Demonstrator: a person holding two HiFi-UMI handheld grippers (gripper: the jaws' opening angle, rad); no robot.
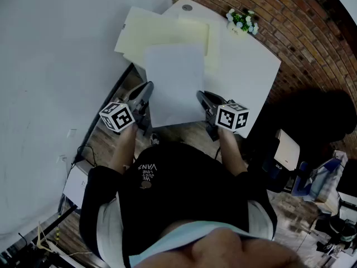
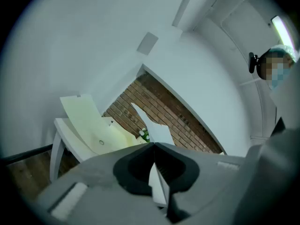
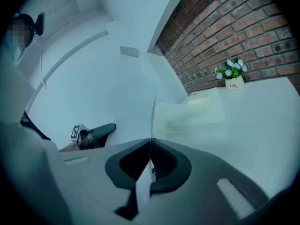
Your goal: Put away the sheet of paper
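Observation:
A white sheet of paper hangs above the near edge of the white table, held by both lower corners. My left gripper is shut on the sheet's left edge, my right gripper on its right edge. In the left gripper view the sheet runs edge-on out of the closed jaws of the left gripper. The right gripper view shows the sheet as a thin line rising from the right gripper. A cream open folder lies on the table beyond the paper.
A small pot of white flowers stands at the table's far corner by the brick wall. A white wall runs along the left. Boxes and clutter sit on the floor at the right.

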